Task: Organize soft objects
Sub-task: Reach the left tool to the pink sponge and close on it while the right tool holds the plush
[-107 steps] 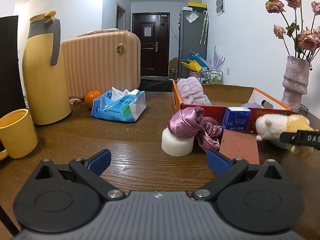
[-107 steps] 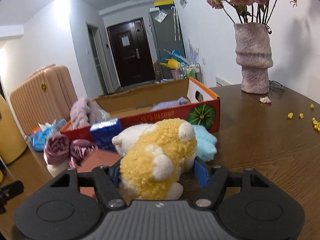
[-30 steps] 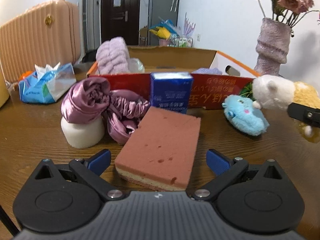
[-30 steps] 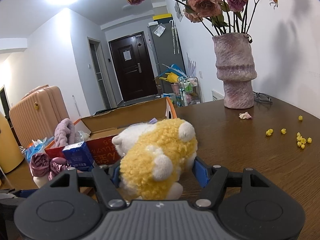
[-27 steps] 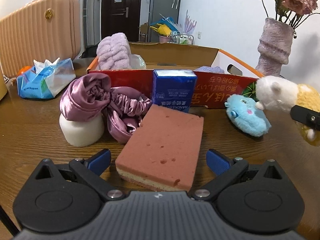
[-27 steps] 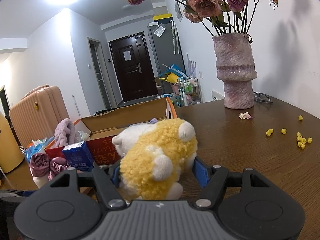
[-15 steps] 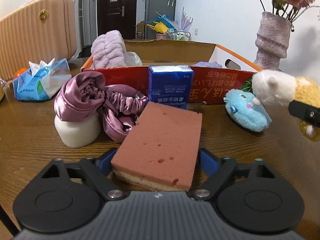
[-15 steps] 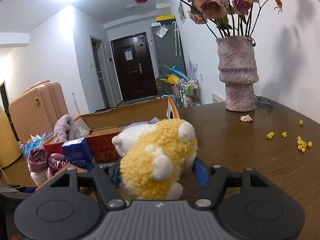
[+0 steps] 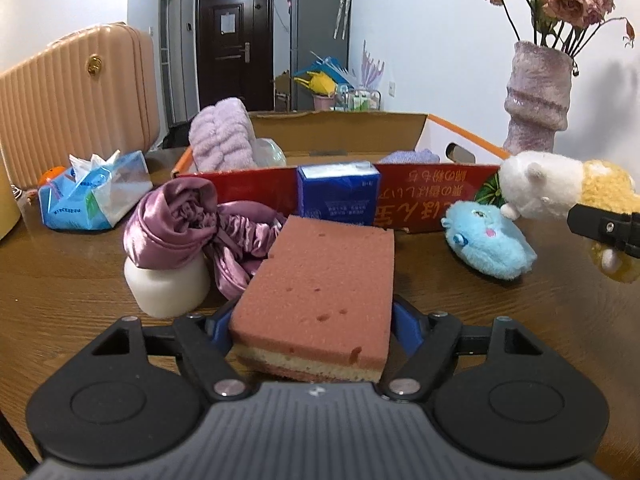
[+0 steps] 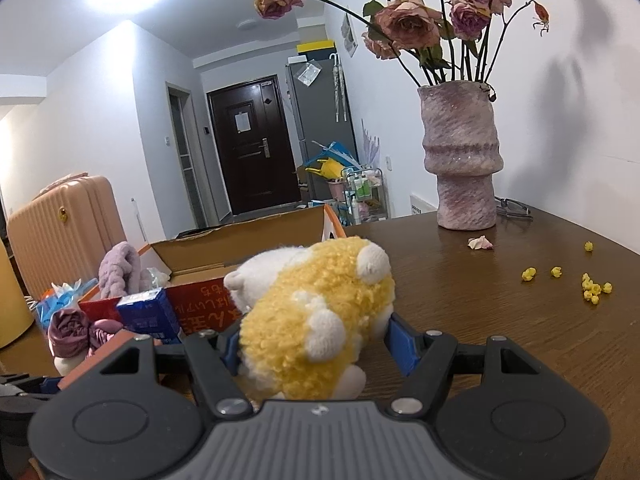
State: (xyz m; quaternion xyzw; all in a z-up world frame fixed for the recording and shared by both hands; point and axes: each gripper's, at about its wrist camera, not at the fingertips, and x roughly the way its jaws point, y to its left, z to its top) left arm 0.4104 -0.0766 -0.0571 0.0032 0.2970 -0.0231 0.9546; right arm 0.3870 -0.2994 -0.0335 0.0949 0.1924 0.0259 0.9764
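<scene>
My left tool (image 9: 312, 326) is closed on the near end of the pink sponge (image 9: 320, 280), blue pads pressing both long sides. Sponge lies flat on the wood surface (image 9: 60, 288), far end near the blue tissue pack (image 9: 338, 194) that stands against the red cardboard box (image 9: 420, 196). My right tool (image 10: 314, 346) is clamped on the yellow-and-white plush (image 10: 316, 312). Blue plush (image 9: 486, 242) lies just right of the sponge; purple satin cloth (image 9: 180, 224) is draped on a white block to its left.

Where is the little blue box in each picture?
Left wrist view: the blue box stands center, behind the sponge, against the red carton.
Right wrist view: the blue box is lower left, beside the same carton.
Shared landmark: the purple vase.
</scene>
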